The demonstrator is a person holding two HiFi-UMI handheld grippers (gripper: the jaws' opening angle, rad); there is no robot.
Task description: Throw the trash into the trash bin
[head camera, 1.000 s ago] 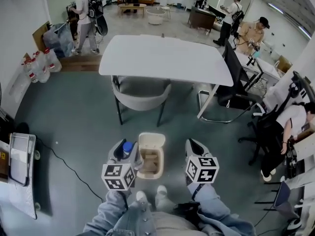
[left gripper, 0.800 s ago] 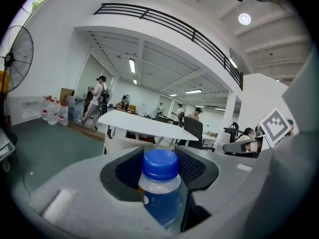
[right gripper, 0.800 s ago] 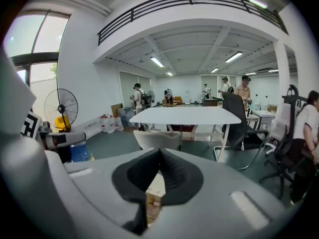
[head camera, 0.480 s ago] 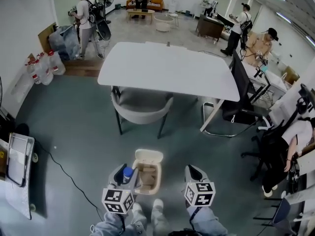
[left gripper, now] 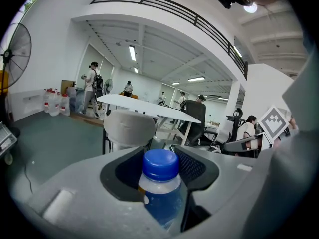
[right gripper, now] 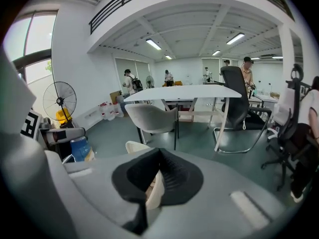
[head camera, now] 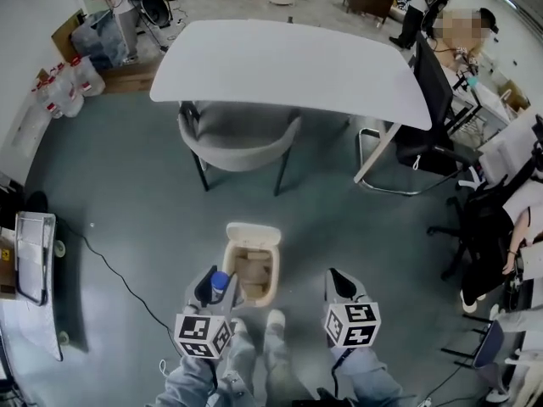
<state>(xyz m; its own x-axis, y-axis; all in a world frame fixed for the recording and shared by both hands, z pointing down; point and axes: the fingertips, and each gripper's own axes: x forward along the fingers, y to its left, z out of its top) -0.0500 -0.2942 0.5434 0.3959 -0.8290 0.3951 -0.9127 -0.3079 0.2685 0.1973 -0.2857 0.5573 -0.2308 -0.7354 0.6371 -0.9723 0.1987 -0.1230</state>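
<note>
Blue-capped clear plastic bottle point(left gripper: 160, 183) stands upright between the 2 jaws of the left gripper point(head camera: 216, 285). The jaws are spread wide and clamp its sides, 1 dark pad on each flank, with the cap showing between them. In the head view the bottle is held off the grey-green floor point(head camera: 127, 219), just beside the left rim of the beige trash bin point(head camera: 274, 270), towards the bin's near-left corner and not over its opening. The bin stands on the floor with its lid tipped open at the far edge, and brownish contents show inside. The right gripper point(head camera: 339, 283) hangs to the right of the bin, apart from it. Its jaws are drawn together to a narrow slit and hold nothing; through that slit its own view shows only a strip of the bin's pale wall. Beyond the bin, a grey chair point(head camera: 237, 138) is tucked under a white desk point(head camera: 288, 58).
</note>
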